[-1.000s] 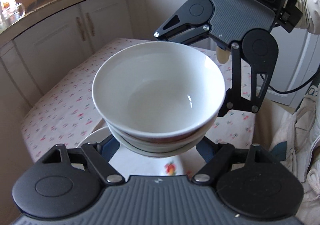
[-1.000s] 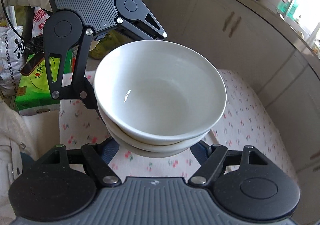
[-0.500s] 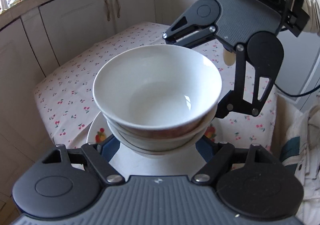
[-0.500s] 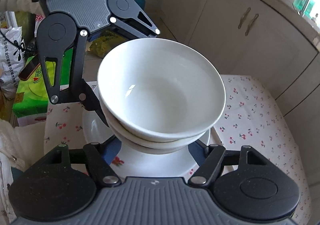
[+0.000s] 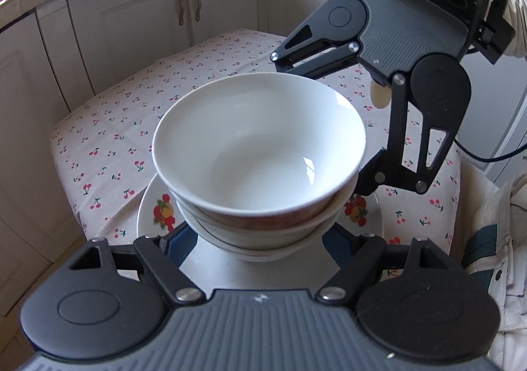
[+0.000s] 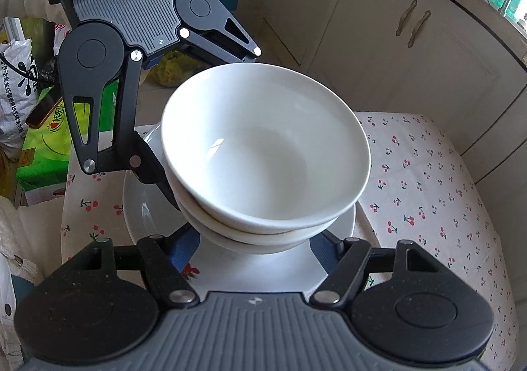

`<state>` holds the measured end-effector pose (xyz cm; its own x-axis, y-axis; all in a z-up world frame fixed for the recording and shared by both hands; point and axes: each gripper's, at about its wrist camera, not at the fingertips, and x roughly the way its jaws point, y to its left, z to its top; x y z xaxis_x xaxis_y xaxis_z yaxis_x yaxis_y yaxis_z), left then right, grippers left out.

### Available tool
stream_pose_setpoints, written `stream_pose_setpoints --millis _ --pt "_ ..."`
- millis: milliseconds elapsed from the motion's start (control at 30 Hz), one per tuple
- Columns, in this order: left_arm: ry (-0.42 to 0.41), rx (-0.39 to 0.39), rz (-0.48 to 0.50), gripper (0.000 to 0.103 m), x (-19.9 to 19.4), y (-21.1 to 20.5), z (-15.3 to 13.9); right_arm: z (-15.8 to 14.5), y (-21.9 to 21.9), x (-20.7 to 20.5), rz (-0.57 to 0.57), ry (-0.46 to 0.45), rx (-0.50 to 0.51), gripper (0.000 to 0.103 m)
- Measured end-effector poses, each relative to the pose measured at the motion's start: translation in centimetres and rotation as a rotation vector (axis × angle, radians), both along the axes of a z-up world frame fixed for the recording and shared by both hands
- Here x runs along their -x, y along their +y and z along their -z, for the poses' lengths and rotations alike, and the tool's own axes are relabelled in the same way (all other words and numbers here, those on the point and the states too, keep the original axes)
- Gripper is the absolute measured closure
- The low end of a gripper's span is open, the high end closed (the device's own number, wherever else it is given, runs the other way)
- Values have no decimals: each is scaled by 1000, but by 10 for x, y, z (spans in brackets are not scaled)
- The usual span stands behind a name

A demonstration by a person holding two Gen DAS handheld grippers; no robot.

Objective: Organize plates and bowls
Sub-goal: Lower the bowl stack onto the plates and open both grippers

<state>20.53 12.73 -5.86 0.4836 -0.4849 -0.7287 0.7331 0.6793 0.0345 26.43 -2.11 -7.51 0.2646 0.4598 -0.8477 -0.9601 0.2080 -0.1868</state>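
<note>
Nested white bowls [image 5: 260, 153] fill the middle of both views; the same stack shows in the right wrist view [image 6: 263, 153]. Both grippers hold the stack from opposite sides. My left gripper [image 5: 260, 239] is shut on the lower bowl, blue pads either side of it. My right gripper [image 6: 257, 245] grips it the same way. The stack hangs just above a white plate with fruit print [image 5: 158, 209], which lies on the cherry-print tablecloth [image 5: 131, 114]. The plate also shows in the right wrist view [image 6: 141, 206]. Whether the stack touches the plate is hidden.
Cream kitchen cabinets [image 5: 184, 12] stand behind the table under a countertop with jars. A green box and bags [image 6: 39, 140] sit on the floor beside the table. The table's edges are close on both sides of the plate.
Both grippers have carried the bowl stack across the table and down until it is over the fruit-print plate. The grip on the bowls is unchanged.
</note>
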Motion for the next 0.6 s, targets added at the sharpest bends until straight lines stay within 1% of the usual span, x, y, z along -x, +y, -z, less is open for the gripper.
stream_pose_setpoints --millis 167,300,333,367,433,500,600 --pt "3 27 -14 20 0 4 3 0 -1 1 12 -11 -5 25" --pt "-27 24 -29 19 6 3 4 0 -2 3 36 -13 -15 25" --pt "-41 17 -33 17 8 2 4 -1 -3 4 48 -10 -20 24" --pt "-55 9 -39 12 11 1 3 -2 -5 4 67 -4 -26 23" --pt "-73 3 -53 8 19 1 2 -5 -8 5 98 7 -38 20" --pt "-104 -4 -83 7 29 2 0 -8 -13 11 129 -12 -43 14" --pt "-126 11 -133 6 44 4 -6 -13 -24 20 184 -29 -59 13"
